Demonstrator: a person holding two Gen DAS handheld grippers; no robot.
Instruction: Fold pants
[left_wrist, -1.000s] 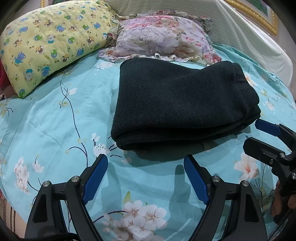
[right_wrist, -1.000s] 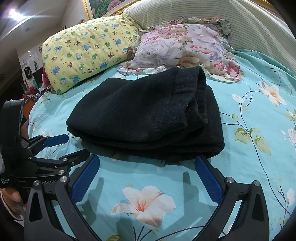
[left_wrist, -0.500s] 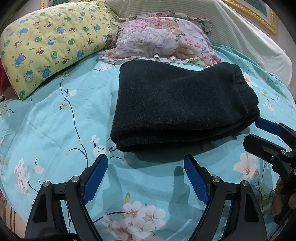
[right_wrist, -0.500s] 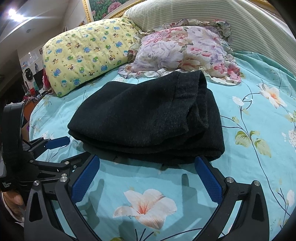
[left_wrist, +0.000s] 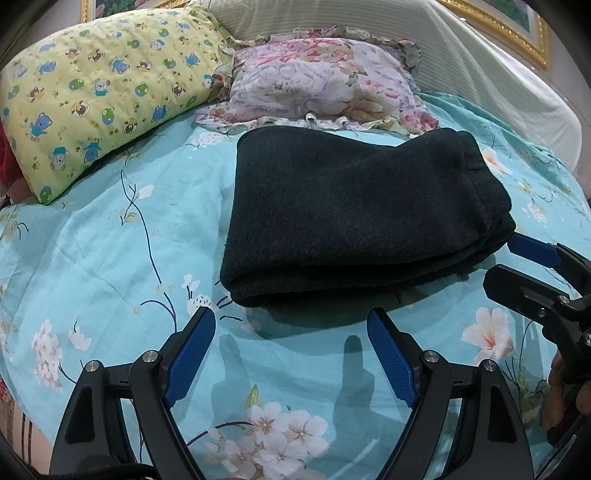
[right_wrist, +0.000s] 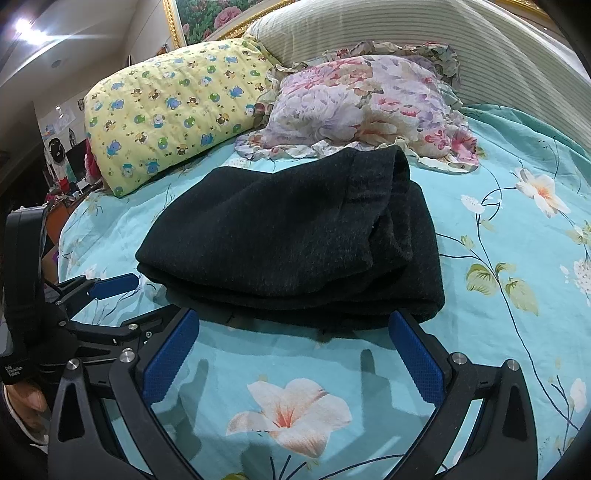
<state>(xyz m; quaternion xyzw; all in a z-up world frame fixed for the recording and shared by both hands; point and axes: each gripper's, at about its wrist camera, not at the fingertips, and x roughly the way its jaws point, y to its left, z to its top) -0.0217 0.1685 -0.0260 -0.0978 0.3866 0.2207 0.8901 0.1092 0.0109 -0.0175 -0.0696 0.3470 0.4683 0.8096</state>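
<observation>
A: Where are the pants (left_wrist: 354, 218)?

B: Folded into a thick dark stack on the turquoise floral bedsheet (left_wrist: 110, 236), near the middle of the bed; the far edge lies just in front of the flowered pillow (left_wrist: 317, 85), with the yellow bear-print pillow (left_wrist: 96, 99) off to the left.

A: And the left gripper (left_wrist: 291, 350)?

B: It hovers low over the sheet just short of the stack's near fold, pointing at it; the blue-padded fingers (left_wrist: 192, 354) are spread wide with nothing between them.

A: The right gripper (right_wrist: 295, 354)?

B: Same pose at the stack's right end; spread wide, empty, its right fingertip close to the pants' corner; whether it touches I cannot tell; the two tools sit side by side, each visible in the other's view.
</observation>
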